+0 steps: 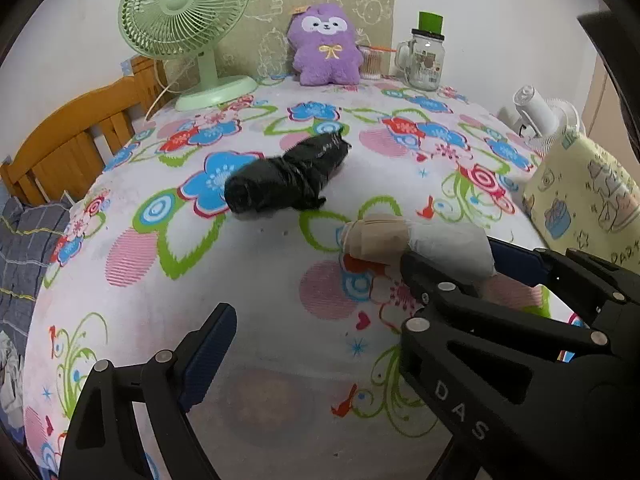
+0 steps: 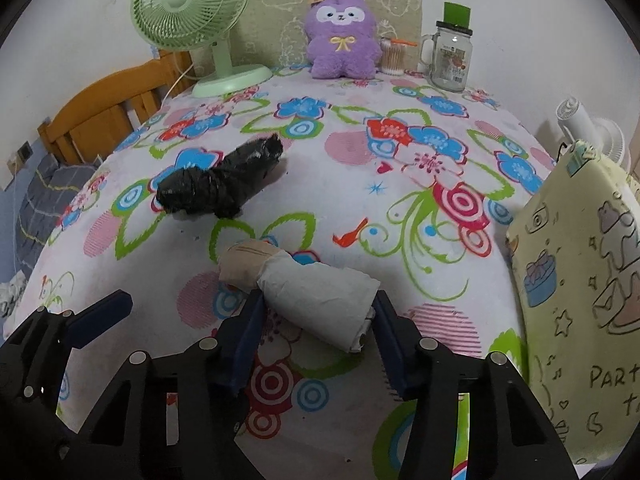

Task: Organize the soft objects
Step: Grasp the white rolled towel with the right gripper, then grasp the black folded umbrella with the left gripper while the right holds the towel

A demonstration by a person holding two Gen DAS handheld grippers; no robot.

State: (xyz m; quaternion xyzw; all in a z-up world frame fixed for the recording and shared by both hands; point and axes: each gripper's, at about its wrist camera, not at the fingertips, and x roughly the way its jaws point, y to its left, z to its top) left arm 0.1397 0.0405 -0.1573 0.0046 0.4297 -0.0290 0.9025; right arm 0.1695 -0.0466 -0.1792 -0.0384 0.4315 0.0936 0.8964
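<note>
Between the right gripper's [image 2: 318,322] blue pads: white rolled bundle [image 2: 320,300], pinched at its near end.
Right gripper pitched down toward floral cloth [image 2: 400,208]. Left gripper [image 1: 320,344] angled likewise, jaws spread, empty; black bundle [image 1: 286,174] lies well ahead of them.

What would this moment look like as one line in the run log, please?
right gripper: shut on white roll | left gripper: open, empty | black roll: untouched on floral cloth

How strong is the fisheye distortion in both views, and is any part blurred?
Left wrist view: the floral tablecloth bulges like a dome, corners are black; the white roll looks soft. Right wrist view: same bulge, the roll is sharp, and lighting is even.
</note>
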